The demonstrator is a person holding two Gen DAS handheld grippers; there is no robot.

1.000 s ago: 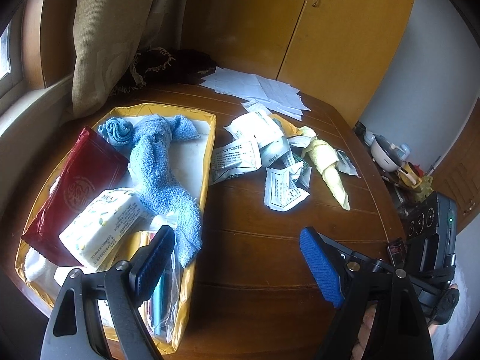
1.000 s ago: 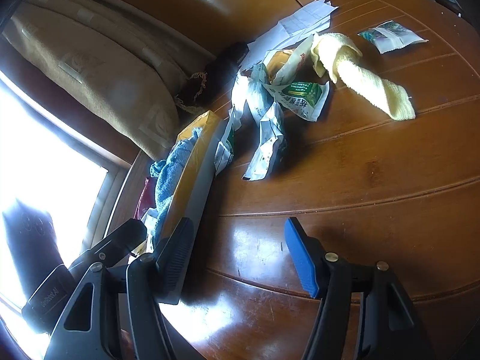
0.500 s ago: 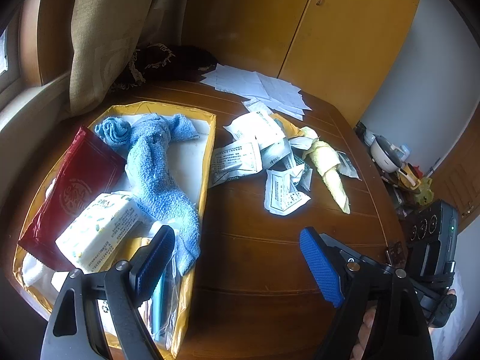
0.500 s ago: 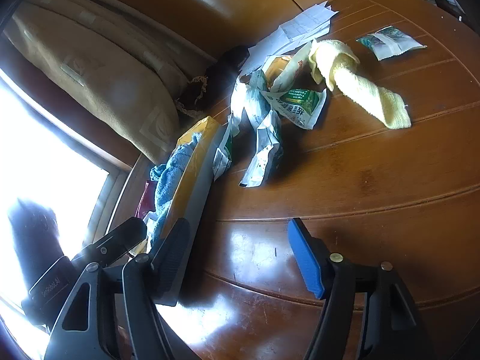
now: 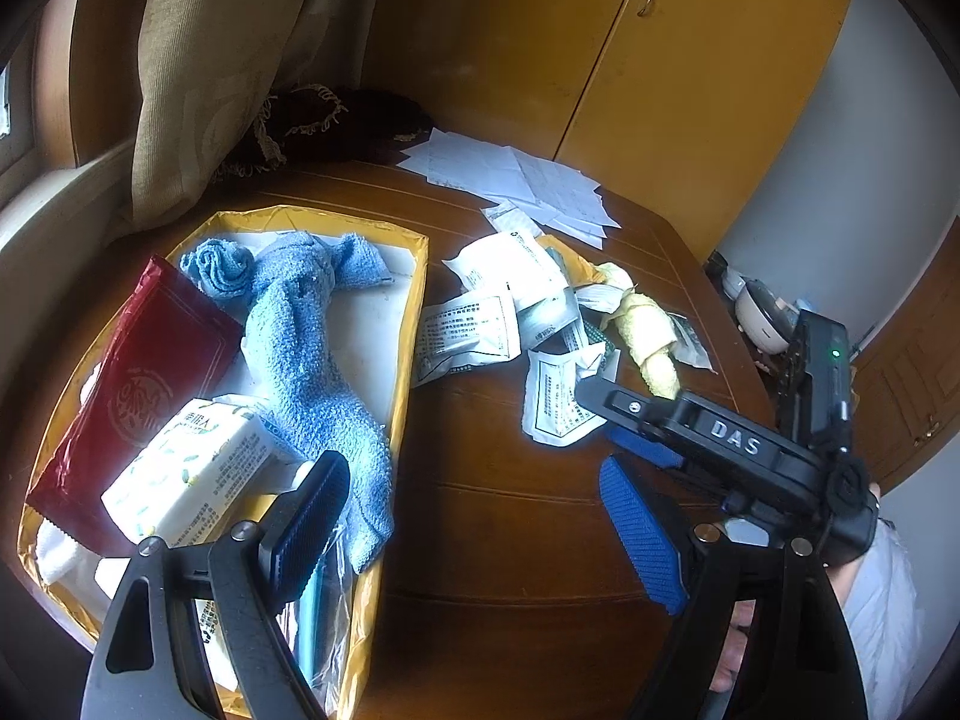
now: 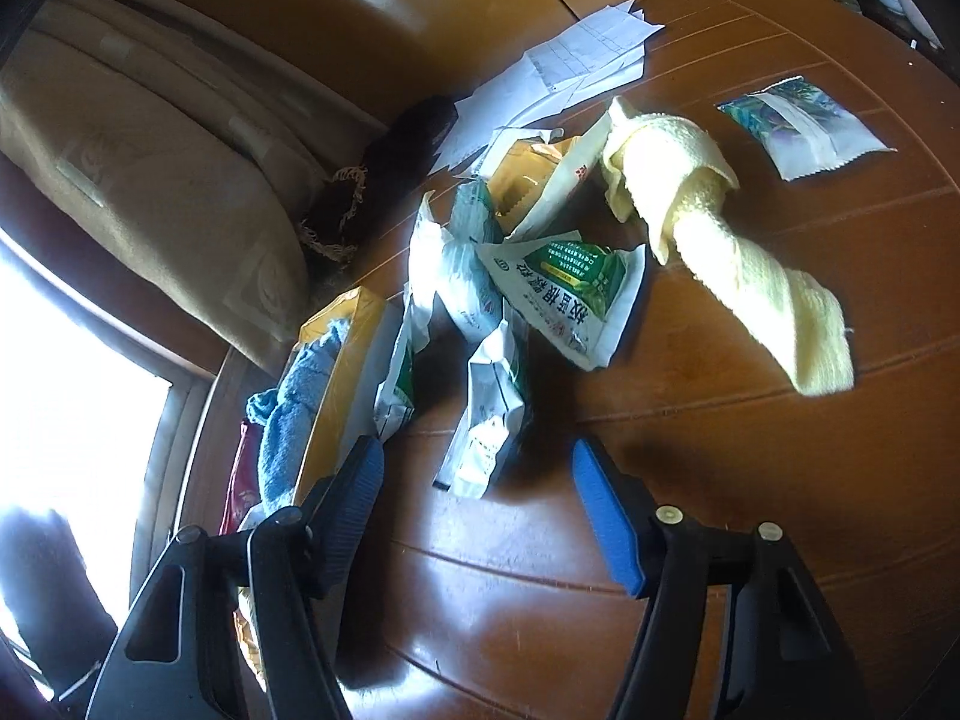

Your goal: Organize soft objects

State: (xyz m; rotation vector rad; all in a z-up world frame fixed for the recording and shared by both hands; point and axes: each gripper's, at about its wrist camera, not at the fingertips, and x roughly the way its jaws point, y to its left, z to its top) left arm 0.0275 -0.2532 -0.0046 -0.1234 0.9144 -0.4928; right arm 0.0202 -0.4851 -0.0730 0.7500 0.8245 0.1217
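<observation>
Two grippers hang over the wooden surface with nothing between their blue pads. The right gripper has its jaws apart, having just closed a little, and points at a crumpled white and green packet just ahead of it. Beyond that lies a heap of similar packets, and to their right a rolled yellow towel rests on bare wood. The left gripper also stands wide apart, its left finger above the near end of a yellow tray. Inside the tray a blue towel lies lengthwise, beside a dark red pouch and a white tissue pack. White papers lie at the far edge.
</observation>
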